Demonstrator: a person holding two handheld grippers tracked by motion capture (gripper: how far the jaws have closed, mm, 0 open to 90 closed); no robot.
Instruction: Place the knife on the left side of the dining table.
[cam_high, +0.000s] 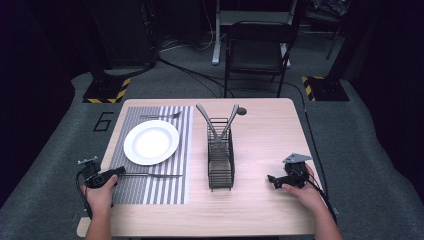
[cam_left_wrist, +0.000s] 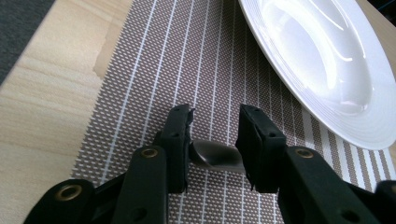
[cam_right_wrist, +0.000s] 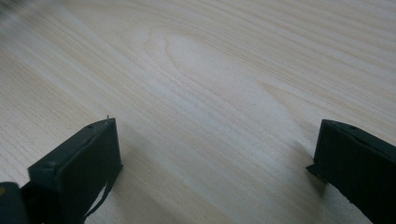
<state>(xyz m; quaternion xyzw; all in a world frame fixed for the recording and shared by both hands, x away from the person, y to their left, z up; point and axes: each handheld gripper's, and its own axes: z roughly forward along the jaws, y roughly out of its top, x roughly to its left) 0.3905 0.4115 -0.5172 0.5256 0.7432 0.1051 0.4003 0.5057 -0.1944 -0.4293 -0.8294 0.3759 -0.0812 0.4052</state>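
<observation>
The knife (cam_high: 152, 175) lies on the placemat (cam_high: 165, 192), its handle end (cam_left_wrist: 217, 157) between your left gripper's (cam_left_wrist: 214, 122) parted jaws, pads apparently just clear of it. The plate (cam_left_wrist: 327, 65) sits just ahead to its right. Your right gripper (cam_right_wrist: 215, 154) rests wide open over bare table (cam_right_wrist: 210, 70).

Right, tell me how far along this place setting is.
Done: the plate sits on the striped placemat, with a fork beyond it. In hand: the left tongs straddle the handle of a utensil lying on the mat on the plate's near side, pads seemingly not pressing it. The right tongs rest open on the bare table. Left: two utensils lean in the wire caddy, probably next.
</observation>
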